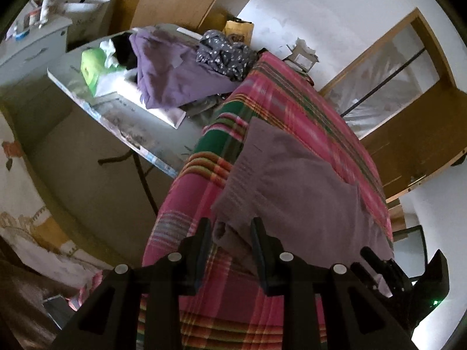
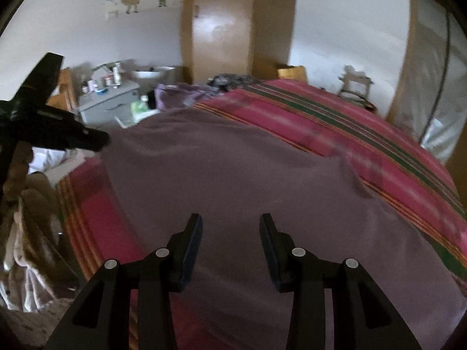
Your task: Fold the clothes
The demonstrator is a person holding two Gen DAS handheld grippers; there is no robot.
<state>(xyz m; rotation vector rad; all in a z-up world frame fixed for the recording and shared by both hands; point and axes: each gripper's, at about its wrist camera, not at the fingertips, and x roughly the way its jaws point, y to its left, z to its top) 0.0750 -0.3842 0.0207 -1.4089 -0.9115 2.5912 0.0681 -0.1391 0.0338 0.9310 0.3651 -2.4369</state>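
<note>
A mauve garment (image 1: 303, 192) lies spread on a bed with a pink, green and orange striped blanket (image 1: 292, 102). My left gripper (image 1: 230, 230) is open, its fingers on either side of the garment's near folded corner. The right gripper shows at the lower right of the left wrist view (image 1: 391, 274). In the right wrist view the garment (image 2: 248, 175) fills the middle. My right gripper (image 2: 230, 227) is open and empty just above the cloth. The left gripper shows at the left of that view (image 2: 58, 134).
A folding table (image 1: 122, 116) beside the bed holds a purple cloth (image 1: 172, 70), a dark flowered cloth (image 1: 224, 52) and a green item (image 1: 90, 70). A white drawer unit (image 2: 108, 102) with bottles stands by the wall. Wooden doors (image 2: 221, 26) stand behind. Striped blanket (image 2: 364, 134) lies bare to the right.
</note>
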